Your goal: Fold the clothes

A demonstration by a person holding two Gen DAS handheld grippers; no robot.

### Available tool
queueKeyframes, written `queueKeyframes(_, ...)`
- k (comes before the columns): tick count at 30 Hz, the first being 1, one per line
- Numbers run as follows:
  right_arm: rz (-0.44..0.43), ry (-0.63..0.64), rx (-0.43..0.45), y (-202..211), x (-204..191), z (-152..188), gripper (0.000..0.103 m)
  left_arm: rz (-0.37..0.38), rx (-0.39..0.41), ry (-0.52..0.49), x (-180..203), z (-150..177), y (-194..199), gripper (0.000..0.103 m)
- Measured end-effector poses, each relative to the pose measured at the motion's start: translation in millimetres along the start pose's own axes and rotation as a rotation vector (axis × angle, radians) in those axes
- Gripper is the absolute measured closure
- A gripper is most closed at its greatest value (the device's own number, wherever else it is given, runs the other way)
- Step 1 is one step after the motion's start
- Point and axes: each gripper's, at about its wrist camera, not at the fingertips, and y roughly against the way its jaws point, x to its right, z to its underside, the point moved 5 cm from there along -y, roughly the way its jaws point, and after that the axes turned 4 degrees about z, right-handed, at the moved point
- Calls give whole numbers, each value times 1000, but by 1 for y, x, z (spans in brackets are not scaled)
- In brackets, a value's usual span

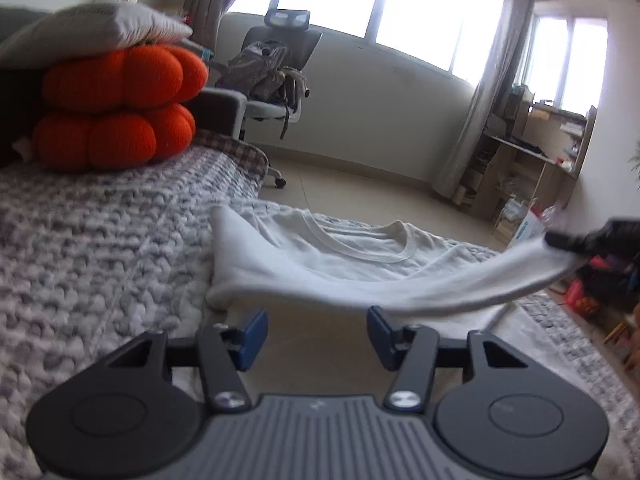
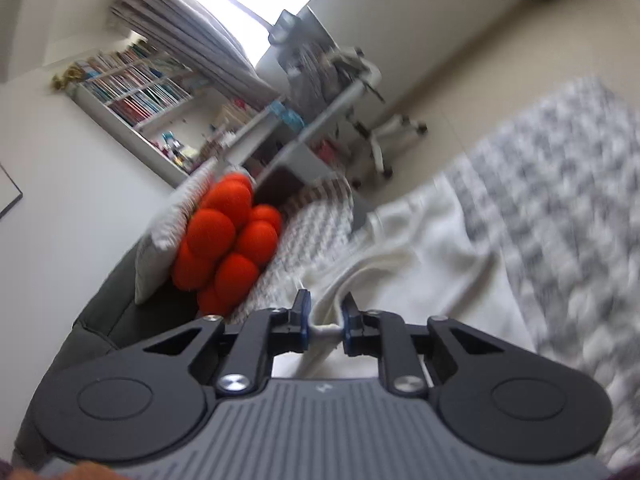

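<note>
Blurring the right gripper (image 2: 325,322) pinching the white T-shirt (image 2: 420,240).

From my right wrist view everything past my jaws smears: the grey knit blanket (image 2: 560,200) toward its right edge is a blur, and the bookshelf (image 2: 136,92) spines are unreadable. The white T-shirt (image 2: 420,248) runs under my right gripper (image 2: 325,330), so its near hem is hidden. In my left wrist view my right gripper (image 1: 560,240) is blurred and cut by the right edge; the shirt's near edge disappears behind my left gripper (image 1: 318,334).
</note>
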Motion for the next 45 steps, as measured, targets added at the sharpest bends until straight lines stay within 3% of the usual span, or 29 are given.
queueKeyframes(4, 10, 17, 49, 4, -5, -6, 84, -31, 5, -49, -1, -9, -17, 52)
queueKeyframes(11, 31, 40, 128, 9, -13, -15, 85, -72, -62, -50, -13, -3, -34, 56)
queueKeyframes(19, 136, 49, 81, 9, -7, 2, 85, -90, -109, -37, -30, -5, -43, 60)
queueKeyframes(24, 141, -72, 65, 20, 11, 6, 85, -87, -128, -71, -29, -6, -47, 60)
queueKeyframes(29, 198, -94, 46, 30, 29, 22, 85, -75, -122, -74, -29, -6, -45, 60)
queueKeyframes(35, 256, -42, -12, 27, 41, 48, 85, -75, -120, -23, -36, -6, -43, 67)
queueKeyframes(45, 238, 20, -43, 30, 55, 72, 84, -94, -119, -14, -36, -6, -35, 67)
